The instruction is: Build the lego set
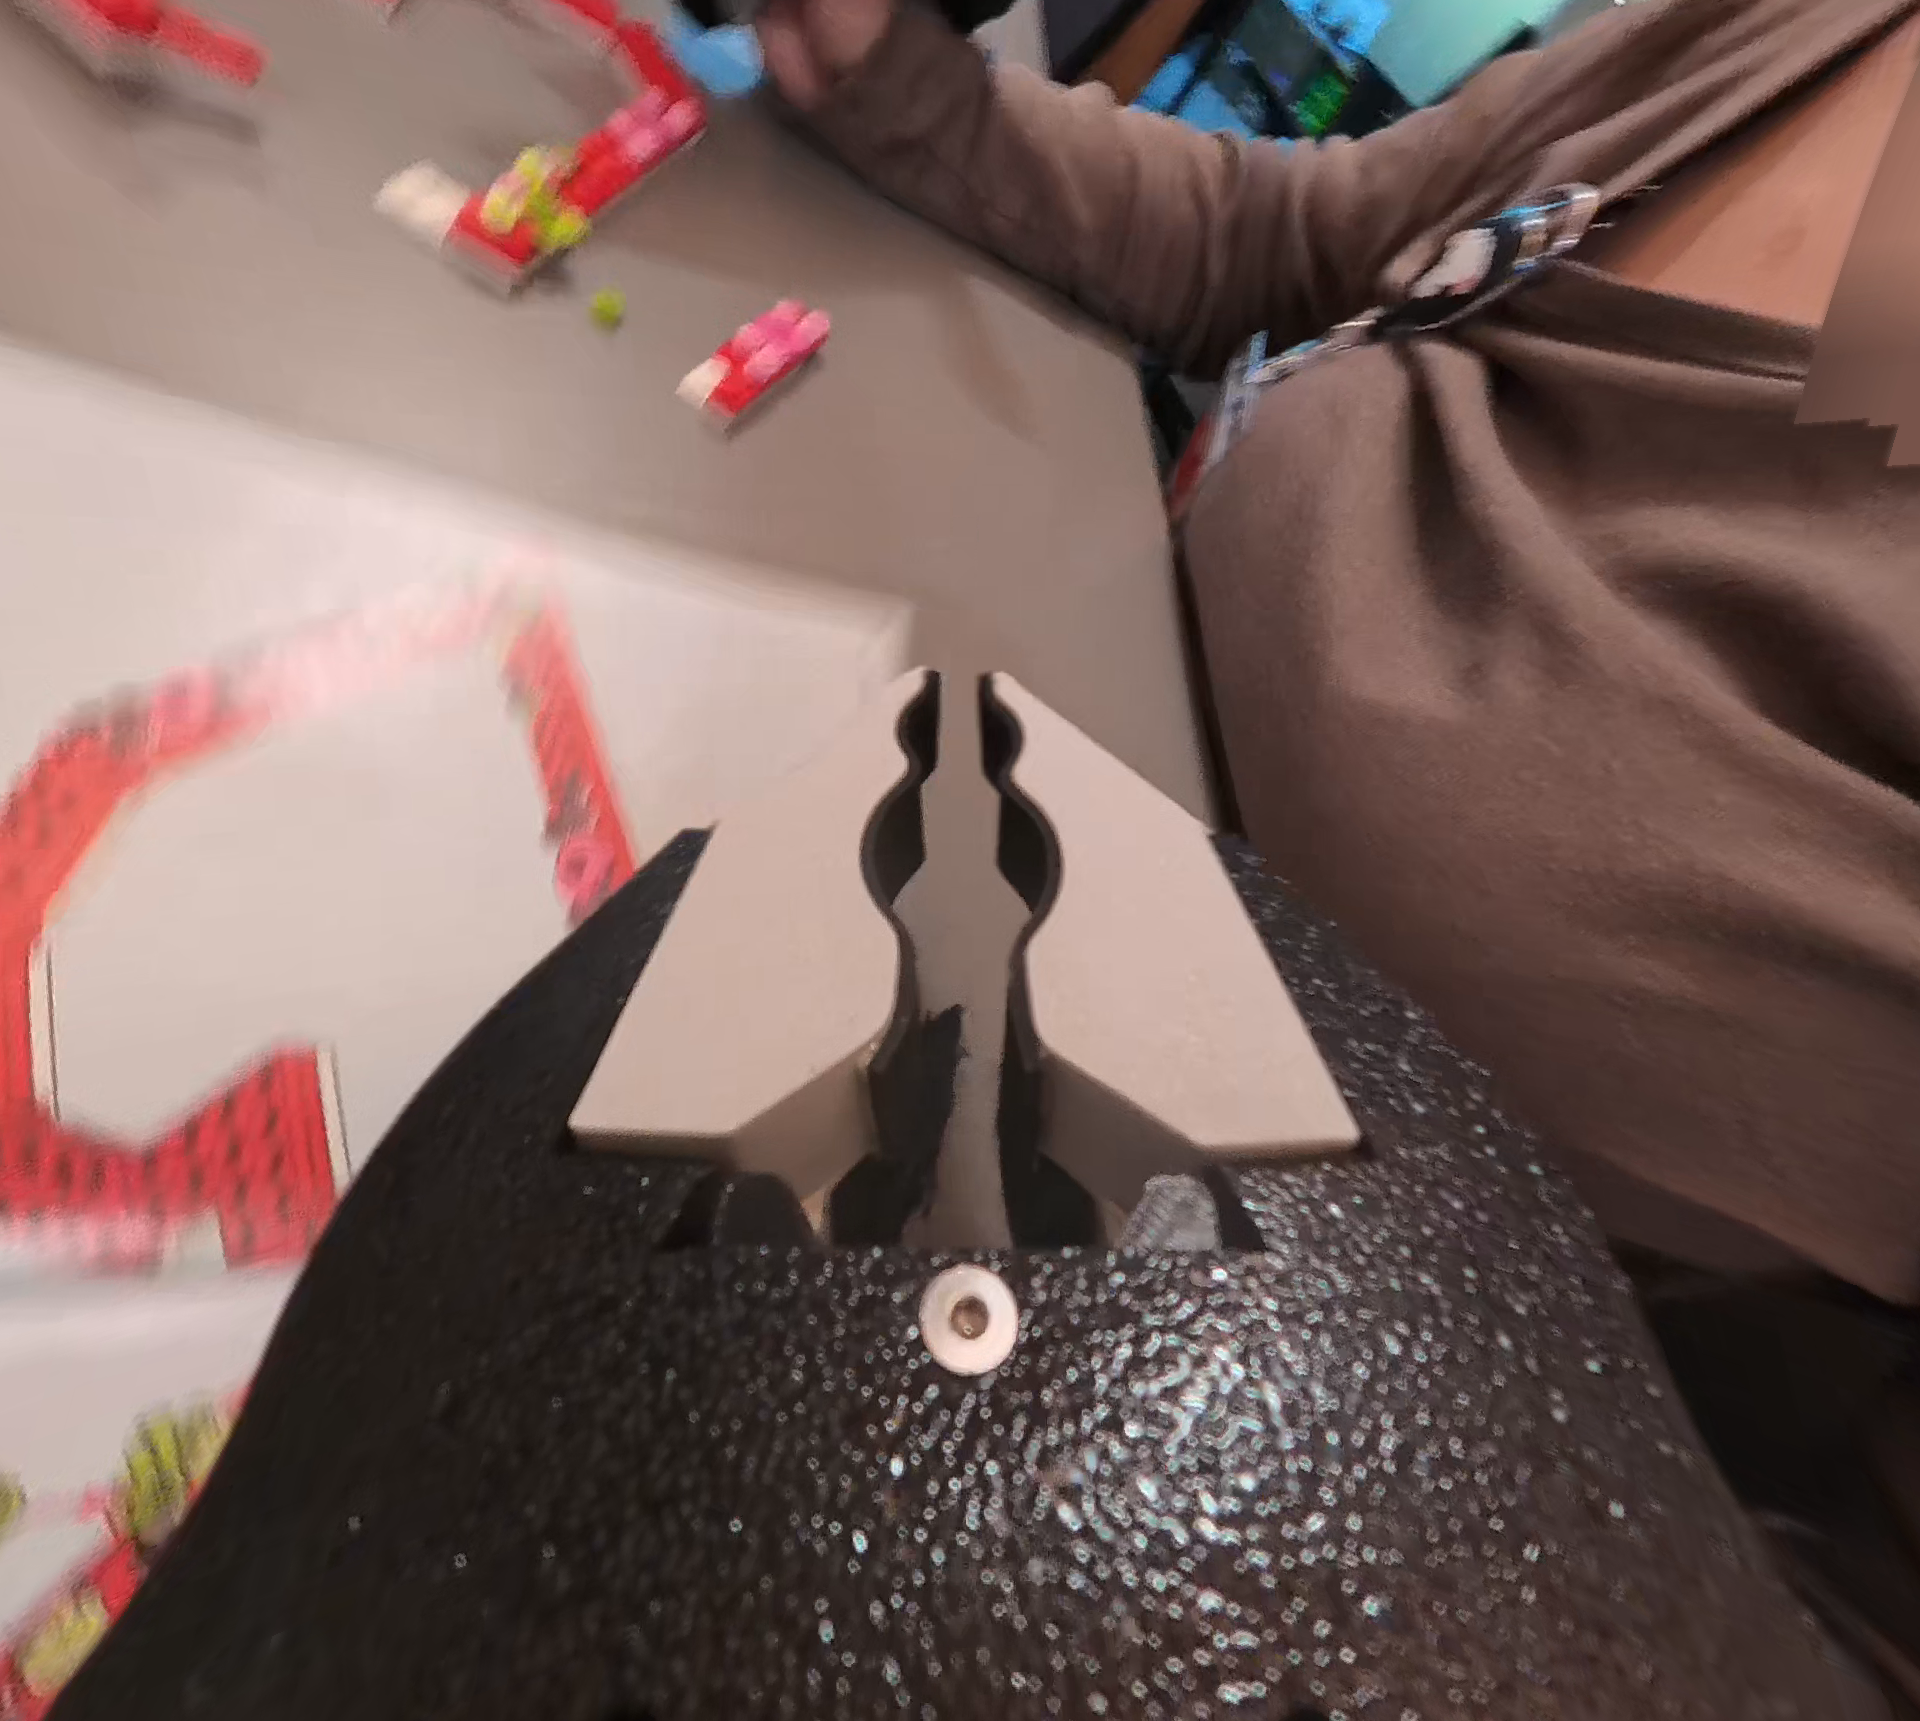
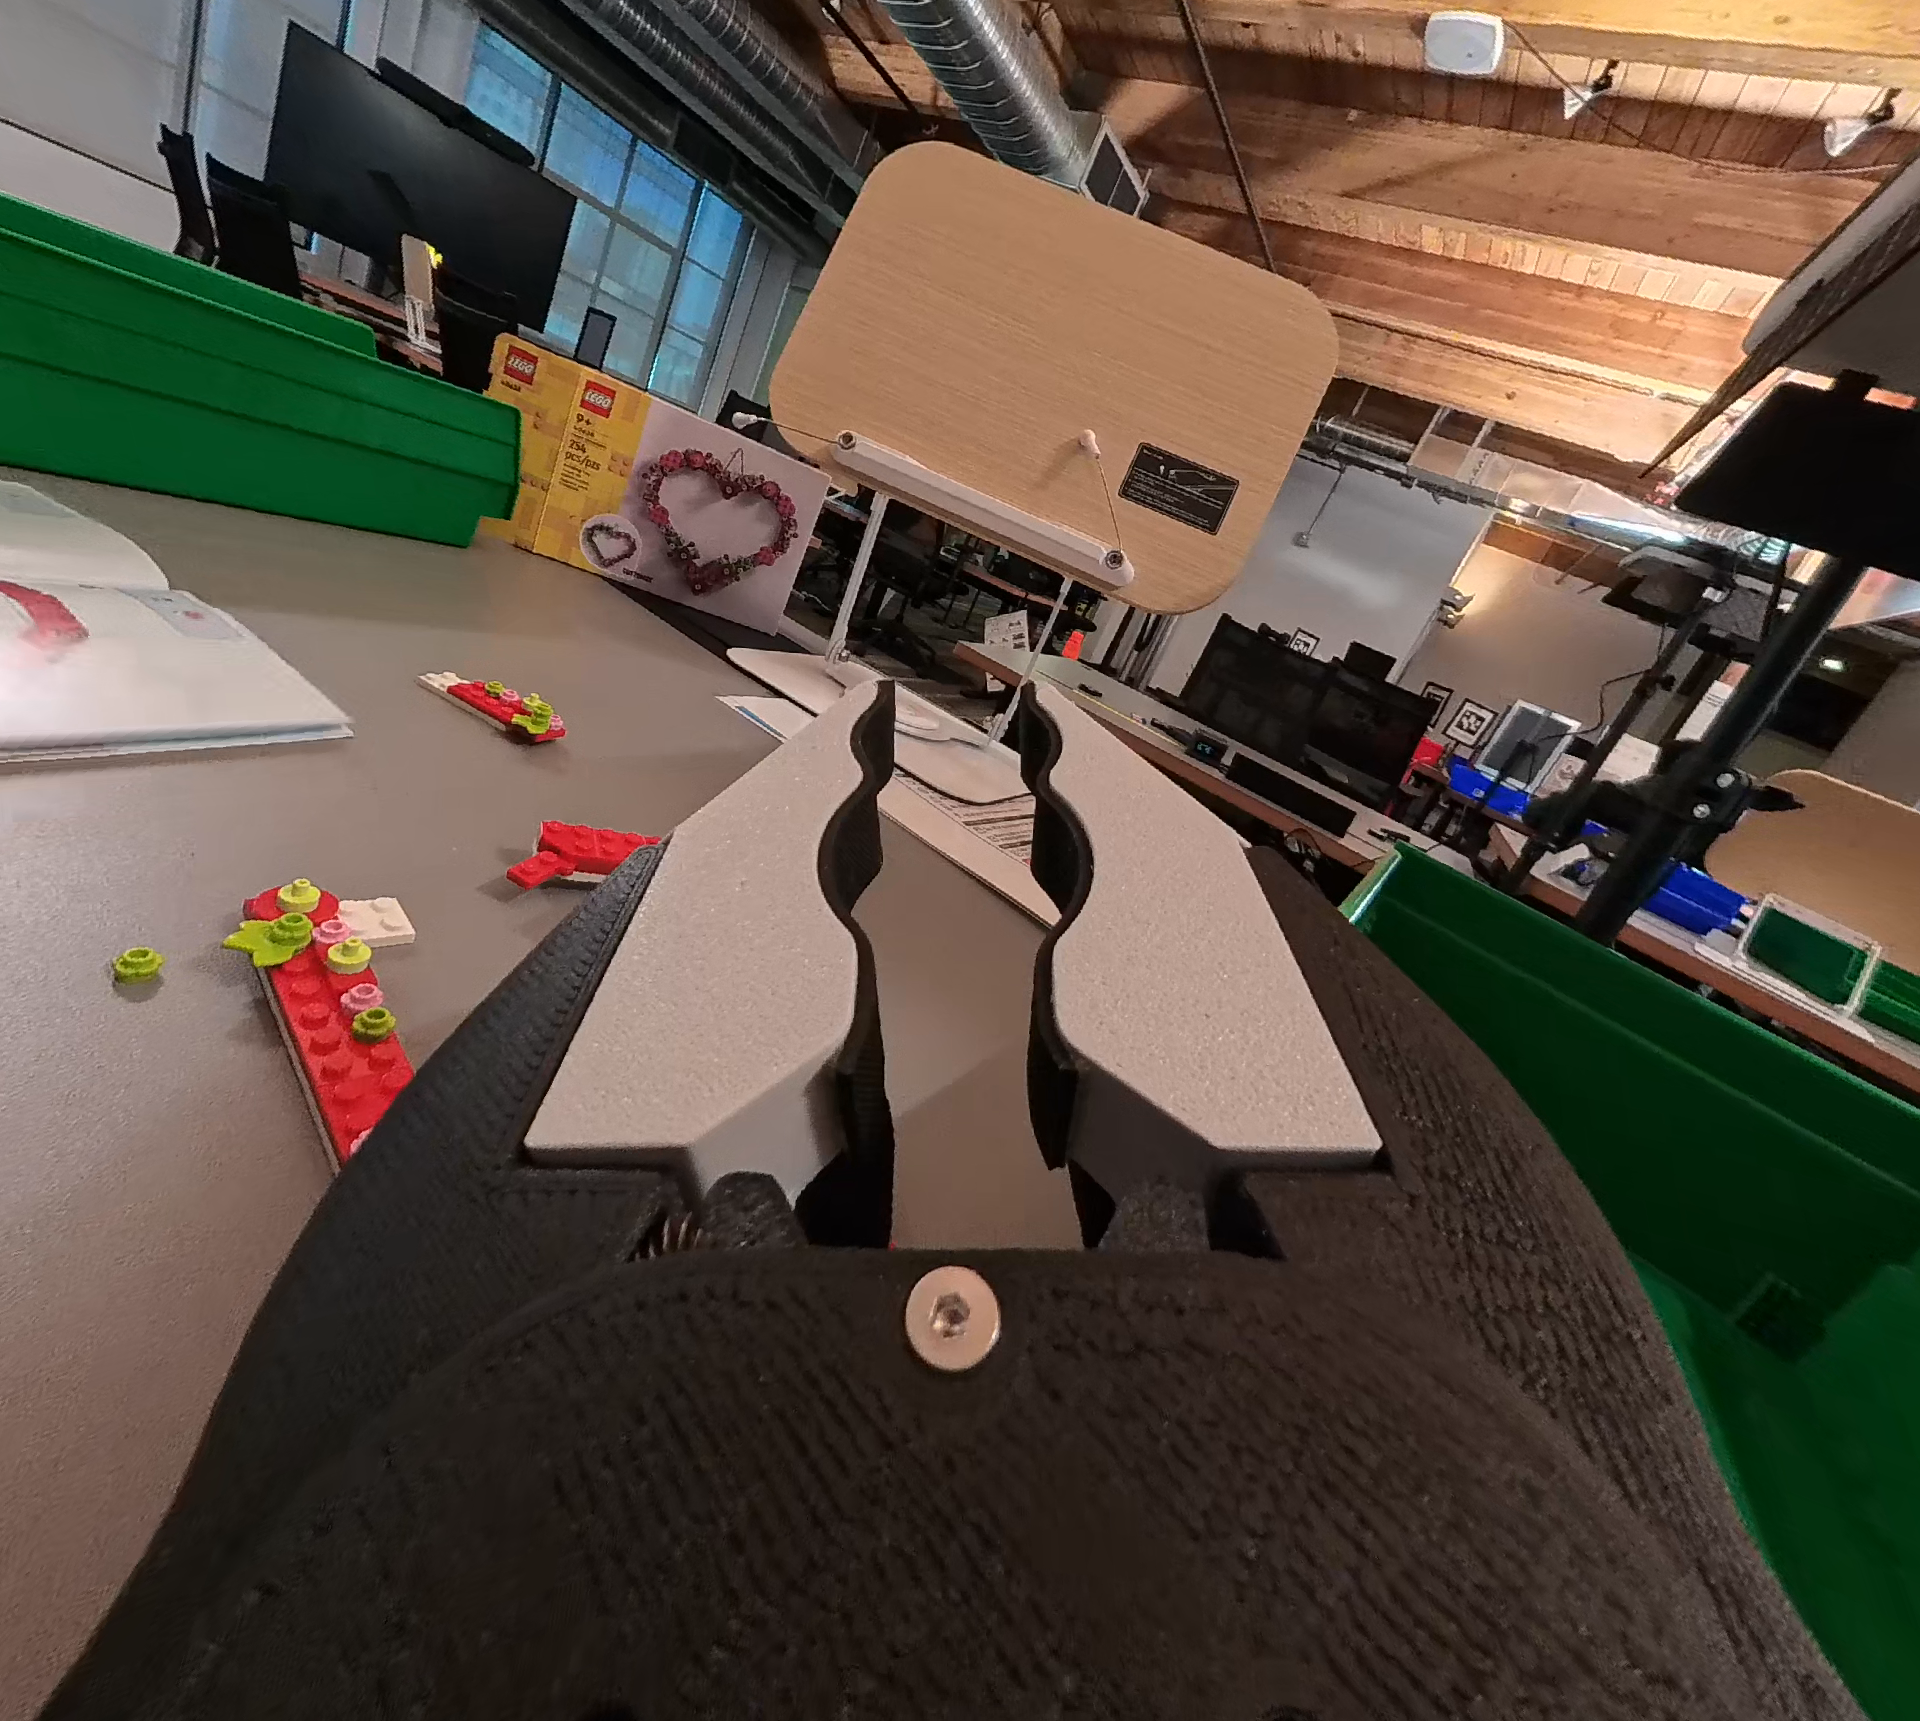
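the red strip, a long plate dotted with lime and pink studs and a white plate at its far end, lies on the grey table just left of the right gripper, its near end slipping out of sight under that gripper's black body; its long axis runs roughly parallel to the fingers, slanting a little leftward going away. so the piece sits beside the jaws, not between them, and the right gripper looks the nearer one; a sideways shift left would likely be needed to straddle it. a loose lime stud rests further left, a small red piece just beyond, and a second studded strip farther off, near the open booklet at the left edge. the right jaws stand partly open, holding nothing. the left gripper, hovering over the blurred booklet near the table's edge by the person's body, has its jaws nearly closed with only a thin gap, empty.
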The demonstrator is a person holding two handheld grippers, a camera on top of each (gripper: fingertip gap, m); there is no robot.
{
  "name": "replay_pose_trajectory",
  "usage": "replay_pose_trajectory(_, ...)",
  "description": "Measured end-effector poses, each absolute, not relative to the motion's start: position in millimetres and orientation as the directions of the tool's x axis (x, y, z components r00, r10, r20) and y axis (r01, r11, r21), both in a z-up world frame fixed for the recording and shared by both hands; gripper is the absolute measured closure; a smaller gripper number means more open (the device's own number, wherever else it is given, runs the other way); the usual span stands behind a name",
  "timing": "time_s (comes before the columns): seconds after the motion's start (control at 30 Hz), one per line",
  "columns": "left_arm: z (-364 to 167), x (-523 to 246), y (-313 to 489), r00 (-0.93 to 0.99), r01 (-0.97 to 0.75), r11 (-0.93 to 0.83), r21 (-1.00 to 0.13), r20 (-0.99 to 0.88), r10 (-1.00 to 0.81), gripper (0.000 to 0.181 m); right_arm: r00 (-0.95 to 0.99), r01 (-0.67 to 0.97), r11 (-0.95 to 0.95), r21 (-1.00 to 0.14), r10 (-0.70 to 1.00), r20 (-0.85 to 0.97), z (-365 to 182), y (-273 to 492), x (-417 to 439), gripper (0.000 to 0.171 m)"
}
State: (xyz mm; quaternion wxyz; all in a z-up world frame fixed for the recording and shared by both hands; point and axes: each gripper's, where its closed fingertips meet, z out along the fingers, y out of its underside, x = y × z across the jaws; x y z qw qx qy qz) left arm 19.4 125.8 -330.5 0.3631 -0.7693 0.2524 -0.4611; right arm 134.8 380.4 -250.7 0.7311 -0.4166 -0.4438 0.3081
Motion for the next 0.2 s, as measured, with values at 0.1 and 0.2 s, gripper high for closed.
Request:
replay_pose_trajectory(0.1,-300,18,147,0.477,-0.064,-0.492,-0.868,0.407,-0.779,0.169,0.415,-0.081,0.463,-0.883,0.821,0.393,-251,380,134,0.149)
replay_pose_trajectory(0.2,-295,-16,204,0.704,-0.131,-0.436,-0.891,0.226,-0.673,0.159,0.415,-0.081,0.467,-0.881,0.819,0.396,-250,380,135,0.149)
